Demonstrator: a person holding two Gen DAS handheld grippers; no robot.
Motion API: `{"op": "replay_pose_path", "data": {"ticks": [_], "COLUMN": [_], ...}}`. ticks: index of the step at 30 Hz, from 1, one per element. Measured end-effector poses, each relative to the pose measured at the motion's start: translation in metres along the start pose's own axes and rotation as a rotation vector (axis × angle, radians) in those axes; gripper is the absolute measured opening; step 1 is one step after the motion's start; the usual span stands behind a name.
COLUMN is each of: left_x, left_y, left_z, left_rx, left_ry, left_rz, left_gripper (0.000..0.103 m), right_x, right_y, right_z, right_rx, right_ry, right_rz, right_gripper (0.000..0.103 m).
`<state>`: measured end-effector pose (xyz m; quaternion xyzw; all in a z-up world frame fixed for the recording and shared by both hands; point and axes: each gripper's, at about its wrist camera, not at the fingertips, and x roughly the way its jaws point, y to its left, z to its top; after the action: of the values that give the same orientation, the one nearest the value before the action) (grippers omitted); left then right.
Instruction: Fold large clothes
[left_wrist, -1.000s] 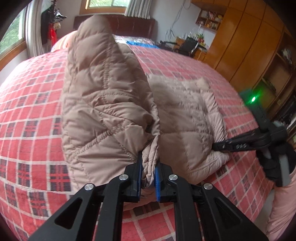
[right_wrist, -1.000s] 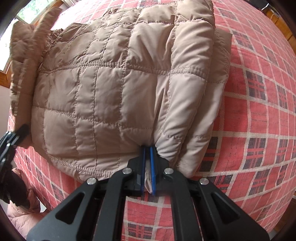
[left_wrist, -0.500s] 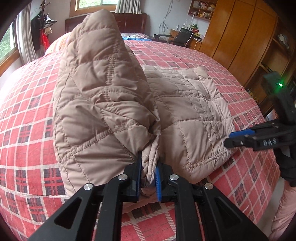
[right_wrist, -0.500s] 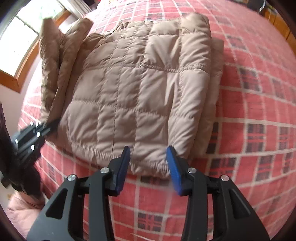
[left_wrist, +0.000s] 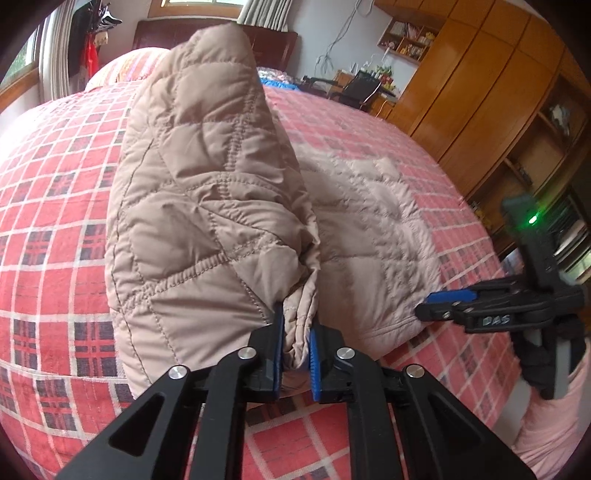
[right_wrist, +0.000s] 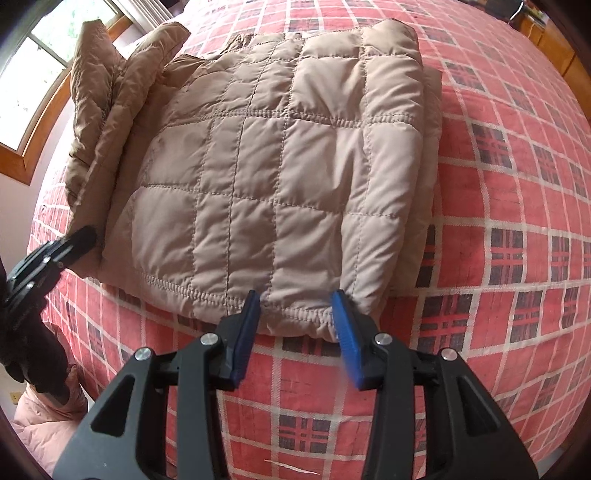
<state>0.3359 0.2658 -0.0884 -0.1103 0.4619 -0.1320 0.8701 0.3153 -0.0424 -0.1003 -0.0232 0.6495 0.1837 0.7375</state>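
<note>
quilted jacket frame centre on plaid bed | puffy, light, slippery: pinch stitched hem | left hand-held gripper clamps raised flap | right hand-held gripper spread, empty

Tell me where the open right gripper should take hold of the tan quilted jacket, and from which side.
Probably the stitched hem of the tan quilted jacket, approached from the bed's near edge: the hem hangs over it, right between the right gripper's open jaws.
</note>
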Motion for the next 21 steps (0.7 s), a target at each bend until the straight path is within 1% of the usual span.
{"op": "replay_pose_path", "data": {"ticks": [1, 5, 6, 8, 10, 13, 14, 15, 16, 18, 20, 21], "left_x": [-0.004, -0.022, -0.025, -0.024, -0.008, 0.037, 0.049, 0.052, 0.051, 0.042, 0.027, 0.021], "left_y": [-0.002, -0.016, -0.020, -0.026, -0.028, -0.024, -0.020, -0.019, -0.020, -0.017, -0.012, -0.012], "left_z": [0.001, 0.006, 0.007, 0.009, 0.010, 0.006, 0.004, 0.003, 0.003, 0.004, 0.007, 0.007], "left_rx": [0.000, 0.020, 0.026, 0.032, 0.029, 0.025, 0.013, 0.016, 0.020, 0.008, -0.032, -0.041], "left_ry": [-0.009, -0.056, -0.064, -0.061, -0.023, 0.077, 0.105, 0.109, 0.107, 0.100, 0.114, 0.121], "left_rz": [-0.008, -0.047, -0.065, -0.089, -0.078, -0.039, -0.043, -0.047, -0.049, -0.101, -0.188, -0.208], "left_gripper": [0.010, 0.010, 0.010, 0.010, 0.010, 0.011, 0.011, 0.011, 0.014, 0.024, 0.047, 0.052], "right_x": [0.001, -0.002, -0.002, 0.001, 0.005, 0.007, 0.008, 0.009, 0.010, 0.011, 0.011, 0.014], "right_y": [0.000, -0.023, -0.031, -0.034, -0.038, -0.040, -0.040, -0.040, -0.040, -0.041, -0.041, -0.037], "right_z": [-0.001, -0.001, 0.000, 0.004, 0.006, 0.009, 0.009, 0.010, 0.011, 0.012, 0.013, 0.013], "right_rx": [0.001, 0.006, 0.008, 0.012, 0.020, 0.022, 0.021, 0.019, 0.019, 0.015, 0.014, 0.013], "right_ry": [0.001, 0.011, 0.013, 0.016, 0.020, 0.026, 0.027, 0.028, 0.028, 0.029, 0.029, 0.029], "right_rz": [0.001, 0.009, 0.011, 0.018, 0.027, 0.037, 0.038, 0.035, 0.034, 0.034, 0.037, 0.037], "right_gripper": [0.041, 0.040, 0.040, 0.039, 0.039, 0.039, 0.039, 0.039, 0.039, 0.039, 0.039, 0.039]}}
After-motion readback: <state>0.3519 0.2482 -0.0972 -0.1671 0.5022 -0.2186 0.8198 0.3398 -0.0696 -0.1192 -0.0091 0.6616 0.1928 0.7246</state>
